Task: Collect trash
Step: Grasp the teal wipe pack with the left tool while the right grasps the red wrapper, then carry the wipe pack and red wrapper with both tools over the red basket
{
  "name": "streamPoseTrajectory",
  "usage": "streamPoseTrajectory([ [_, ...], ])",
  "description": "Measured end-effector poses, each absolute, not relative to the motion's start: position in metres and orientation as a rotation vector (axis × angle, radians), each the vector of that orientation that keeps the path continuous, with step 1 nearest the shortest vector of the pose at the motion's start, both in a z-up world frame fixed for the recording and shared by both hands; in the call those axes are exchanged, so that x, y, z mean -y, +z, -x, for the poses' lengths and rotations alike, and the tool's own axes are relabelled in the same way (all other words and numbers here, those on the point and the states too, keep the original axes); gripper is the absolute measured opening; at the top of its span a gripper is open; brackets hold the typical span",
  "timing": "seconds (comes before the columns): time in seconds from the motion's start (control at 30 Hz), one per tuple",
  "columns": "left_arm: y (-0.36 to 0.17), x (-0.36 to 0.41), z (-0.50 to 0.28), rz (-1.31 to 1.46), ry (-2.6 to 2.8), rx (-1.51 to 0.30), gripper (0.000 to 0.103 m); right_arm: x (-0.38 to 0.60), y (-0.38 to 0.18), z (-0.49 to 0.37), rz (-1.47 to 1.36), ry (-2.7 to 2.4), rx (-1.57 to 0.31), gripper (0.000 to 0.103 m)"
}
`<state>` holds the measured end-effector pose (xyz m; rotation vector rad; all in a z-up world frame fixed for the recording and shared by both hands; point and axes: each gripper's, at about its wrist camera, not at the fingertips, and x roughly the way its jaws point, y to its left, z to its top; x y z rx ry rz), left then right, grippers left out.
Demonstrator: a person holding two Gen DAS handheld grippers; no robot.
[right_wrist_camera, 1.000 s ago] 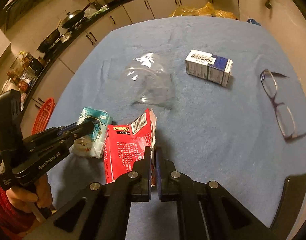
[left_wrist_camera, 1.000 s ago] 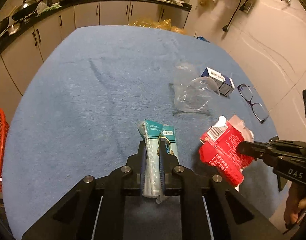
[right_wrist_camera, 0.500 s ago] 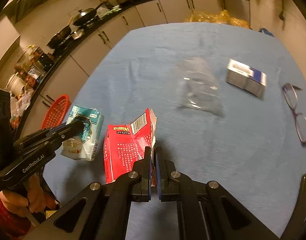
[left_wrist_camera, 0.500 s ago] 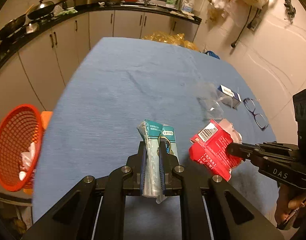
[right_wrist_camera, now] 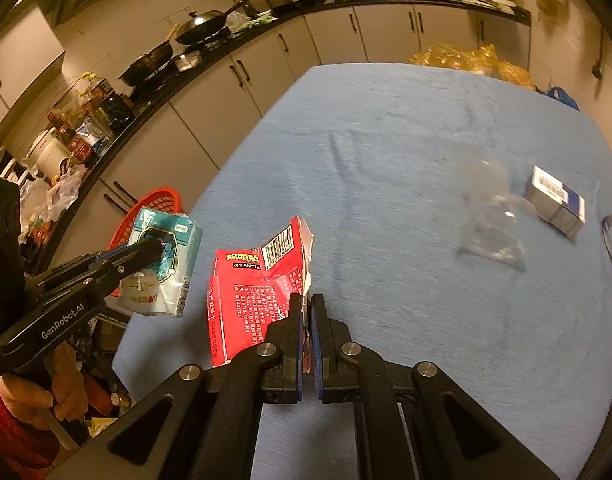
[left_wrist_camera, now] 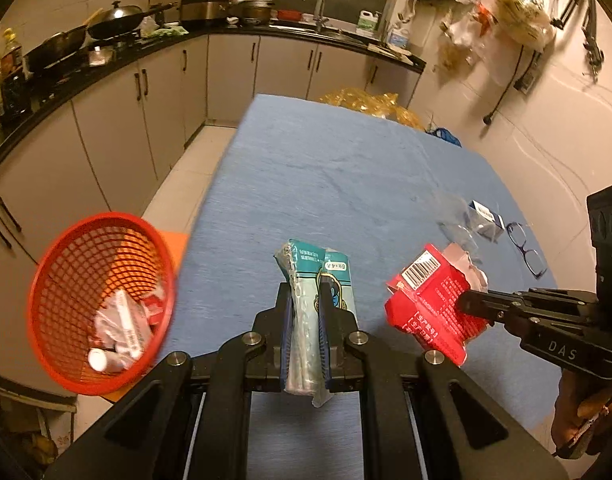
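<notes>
**Both grippers loaded, held above the near end of the table**

Left gripper (left_wrist_camera: 306, 312): clenched on a teal tissue pack (left_wrist_camera: 317, 276). The pack stands upright between the pads, its top poking out past the fingertips and its crumpled lower end hanging back behind the pads. It is clear of the blue tablecloth (left_wrist_camera: 345, 176).

Right gripper (right_wrist_camera: 305, 312): clenched on a torn red carton (right_wrist_camera: 258, 288). The pads pinch the carton's right edge; the rest of it fans out to the left of the jaws, barcode flap at the top. It is also held off the cloth.

Seen from the left gripper, the red carton (left_wrist_camera: 429, 304) hangs just to its right, with the right gripper (left_wrist_camera: 465, 304) reaching in from that side. Seen from the right gripper, the tissue pack (right_wrist_camera: 162, 264) hangs to its left, near the carton but not touching it.

Red mesh basket (left_wrist_camera: 102, 312): below and to the left of the left gripper, off the table's edge. Wrappers and a small white bottle lie in the bottom.

Ahead and to the right of both grippers, on the cloth: a crumpled clear plastic container (right_wrist_camera: 489, 220), a blue and white box (right_wrist_camera: 557, 200) just beyond it, and a pair of glasses (left_wrist_camera: 527, 250) further right. These are blurred.
</notes>
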<state>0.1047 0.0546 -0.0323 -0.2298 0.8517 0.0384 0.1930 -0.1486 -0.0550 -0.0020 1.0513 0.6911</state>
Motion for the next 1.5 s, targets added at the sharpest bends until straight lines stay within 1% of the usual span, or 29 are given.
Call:
streamPoseTrajectory([
  [0.6,-0.016,-0.150,-0.078,0.287,0.178,-0.783,0.011,0.041,-0.034,-0.185,0.099,0.819,-1.019,0.005],
  [1.0,-0.029,-0.200,-0.053,0.332,0.314,-0.795,0.011,-0.024,-0.026,-0.179,0.191,0.905,-0.995,0.005],
  [1.5,-0.037,-0.210,-0.058,0.323,0.346,-0.812,0.011,-0.074,-0.015,-0.187,0.257,0.927,-0.955,0.005],
])
